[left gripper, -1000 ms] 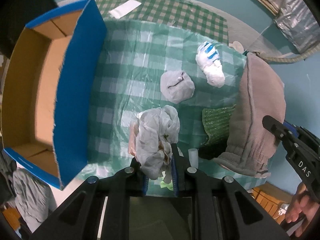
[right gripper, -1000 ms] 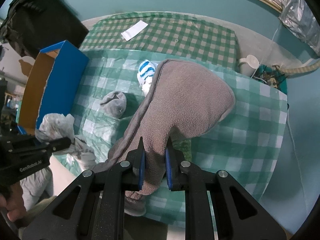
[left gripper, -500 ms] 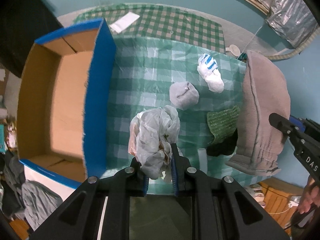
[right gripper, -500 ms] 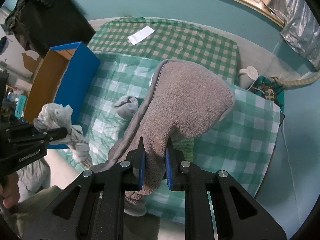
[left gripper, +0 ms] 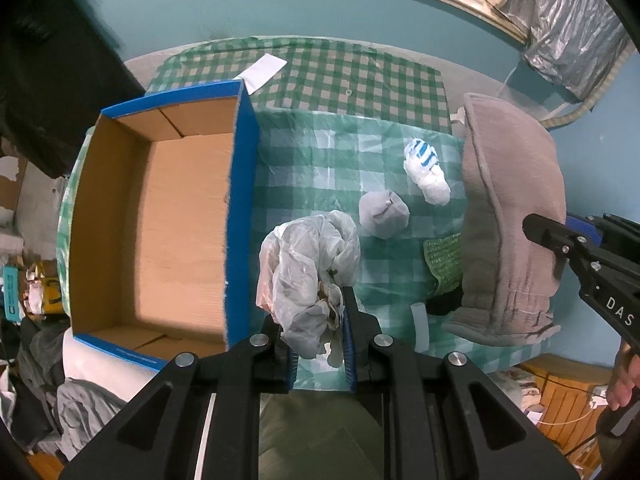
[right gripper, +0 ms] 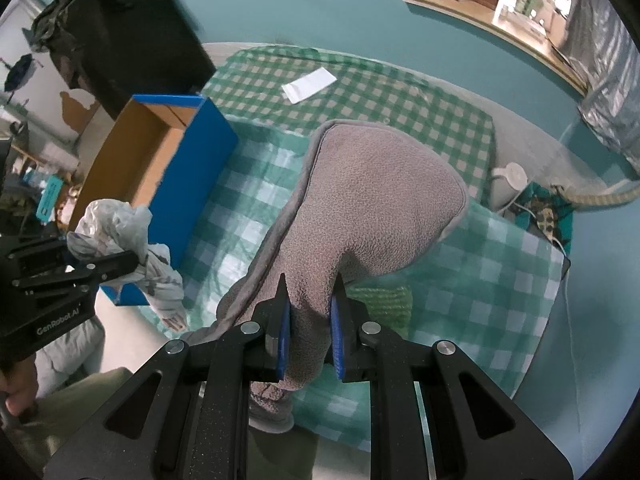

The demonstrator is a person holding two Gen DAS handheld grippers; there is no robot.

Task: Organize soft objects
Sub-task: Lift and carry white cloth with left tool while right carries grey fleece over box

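My left gripper (left gripper: 318, 320) is shut on a crumpled white plastic bag (left gripper: 308, 256) and holds it above the table, just right of the open blue cardboard box (left gripper: 240, 216). My right gripper (right gripper: 308, 312) is shut on a grey fleece cloth (right gripper: 360, 208), lifted off the table; it also shows at the right of the left wrist view (left gripper: 508, 216). On the green checked tablecloth (left gripper: 304, 168) lie a grey rolled sock (left gripper: 383, 214), a white and blue striped sock (left gripper: 426, 170) and a green knitted cloth (left gripper: 444, 256).
The box (right gripper: 160, 160) is empty, with a brown inside. A white paper slip (left gripper: 264, 72) lies at the table's far side. A black object (left gripper: 444, 304) lies under the green cloth. A white jug (right gripper: 510, 180) and clutter stand off the table's right edge.
Both grippers have risen and pulled back, so the table looks smaller. The left gripper has shifted left with the bag, bringing the whole box into view. The fleece has lifted higher.
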